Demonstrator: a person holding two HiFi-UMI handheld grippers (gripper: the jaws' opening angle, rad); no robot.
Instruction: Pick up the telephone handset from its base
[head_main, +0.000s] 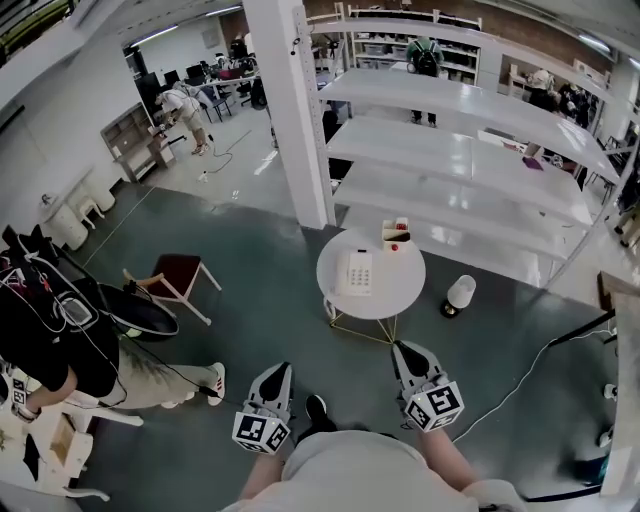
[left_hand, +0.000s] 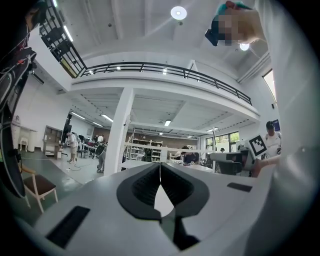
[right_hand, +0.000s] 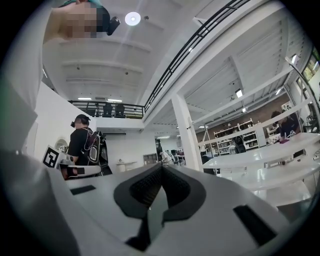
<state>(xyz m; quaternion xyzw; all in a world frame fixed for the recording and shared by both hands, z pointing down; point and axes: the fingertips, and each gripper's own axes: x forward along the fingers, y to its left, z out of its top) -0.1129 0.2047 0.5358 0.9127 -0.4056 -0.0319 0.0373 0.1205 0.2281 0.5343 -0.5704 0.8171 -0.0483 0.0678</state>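
We hold left gripper (head_main: 279, 370) and right gripper (head_main: 403, 349) short of the round table (head_main: 398, 285), jaws together, empty | telephone (head_main: 355, 272) lies toward its left edge, long axis running near edge to far edge.

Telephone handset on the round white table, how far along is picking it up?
Done: nothing; the white desk telephone sits on the round white table, handset apparently on its base. In hand: nothing; the left gripper and right gripper are short of the table, jaws together and empty. Left: reach in, open, grip the handset, lift it.
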